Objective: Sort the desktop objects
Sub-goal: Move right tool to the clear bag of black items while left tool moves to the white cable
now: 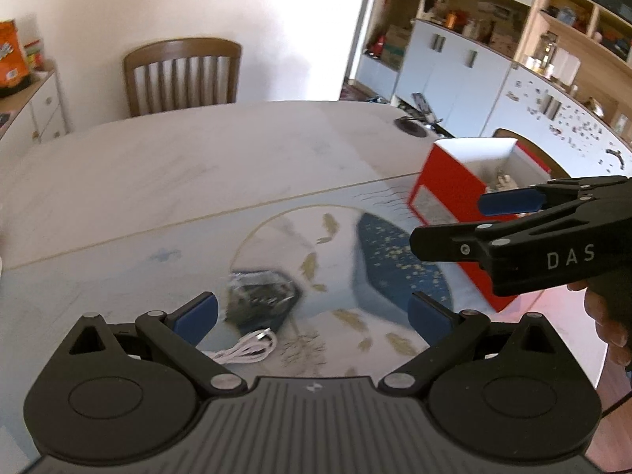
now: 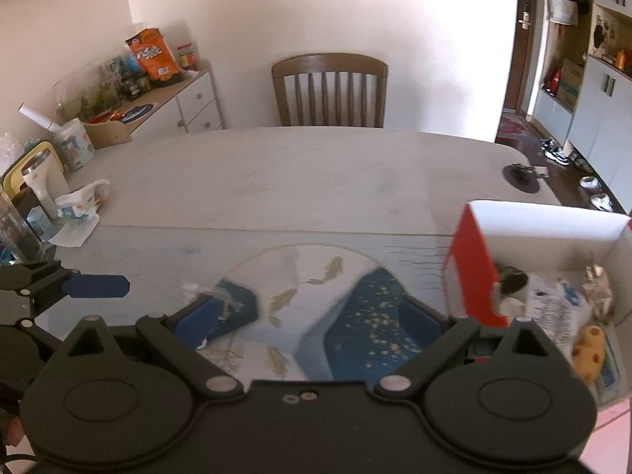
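1. Motion blur smears much of both views; the clear bag (image 1: pixel 258 300) of small dark parts is hard to read, and what is inside it cannot be told.
2. The red box (image 1: pixel 448 193) is cut off at the right edge of the right wrist view. Its contents are only partly clear: a yellow spotted toy (image 2: pixel 590 351), printed paper and a dark, blurred lump.
3. The left gripper (image 1: pixel 312 318) stands wide open, holding nothing, with the bag and a coiled white cable (image 1: pixel 247 349) on the mat between and just ahead of its fingers.
4. The right gripper (image 2: pixel 308 322) is also spread open and empty. In the left wrist view it crosses in front of the box and hides part of that box's near wall.
5. A hand (image 1: pixel 610 316) shows at the right edge, mostly cut off.
6. Things rest on a blue and white mat (image 1: pixel 395 252) with fish drawings, laid on a pale table (image 2: pixel 296 170).
7. A wooden chair (image 2: pixel 330 91) stands at the far side, a cluttered sideboard (image 2: pixel 173 98) on the left, and white cupboards (image 1: pixel 454 67) on the right.
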Available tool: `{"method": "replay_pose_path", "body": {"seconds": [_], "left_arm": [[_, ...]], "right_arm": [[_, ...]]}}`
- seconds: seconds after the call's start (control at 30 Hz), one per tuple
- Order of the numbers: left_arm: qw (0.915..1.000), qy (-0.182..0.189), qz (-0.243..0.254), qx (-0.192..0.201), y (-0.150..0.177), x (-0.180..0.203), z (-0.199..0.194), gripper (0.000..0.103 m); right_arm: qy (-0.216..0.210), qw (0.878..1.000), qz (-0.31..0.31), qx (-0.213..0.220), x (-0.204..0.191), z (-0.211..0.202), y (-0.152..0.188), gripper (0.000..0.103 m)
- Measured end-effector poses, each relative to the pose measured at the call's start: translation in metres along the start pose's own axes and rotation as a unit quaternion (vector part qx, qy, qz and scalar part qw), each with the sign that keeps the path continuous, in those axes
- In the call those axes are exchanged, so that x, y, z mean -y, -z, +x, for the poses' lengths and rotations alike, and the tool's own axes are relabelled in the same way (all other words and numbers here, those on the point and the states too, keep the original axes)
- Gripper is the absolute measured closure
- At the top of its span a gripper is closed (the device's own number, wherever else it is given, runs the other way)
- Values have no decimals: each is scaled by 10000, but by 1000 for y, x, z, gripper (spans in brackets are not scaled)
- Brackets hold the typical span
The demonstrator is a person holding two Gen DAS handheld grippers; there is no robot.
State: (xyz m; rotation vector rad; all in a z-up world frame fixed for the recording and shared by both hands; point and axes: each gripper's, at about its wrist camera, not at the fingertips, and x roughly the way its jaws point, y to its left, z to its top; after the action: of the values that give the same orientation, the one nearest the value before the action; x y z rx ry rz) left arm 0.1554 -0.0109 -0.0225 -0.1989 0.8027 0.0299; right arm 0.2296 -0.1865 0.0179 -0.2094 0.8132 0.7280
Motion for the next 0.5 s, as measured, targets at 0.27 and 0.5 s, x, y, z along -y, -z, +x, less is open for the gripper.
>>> {"method": "replay_pose_path", "body": {"seconds": [0.27, 0.5], "left_arm": [[9990, -314, -325, 2, 17, -24, 8, 0], [9976, -401, -509, -230, 30, -37, 23, 0]], "right_arm": [[-157, 9998, -39, -120, -20, 22, -2, 5], [-320, 9990, -96, -293, -35, 42, -4, 5]]}}
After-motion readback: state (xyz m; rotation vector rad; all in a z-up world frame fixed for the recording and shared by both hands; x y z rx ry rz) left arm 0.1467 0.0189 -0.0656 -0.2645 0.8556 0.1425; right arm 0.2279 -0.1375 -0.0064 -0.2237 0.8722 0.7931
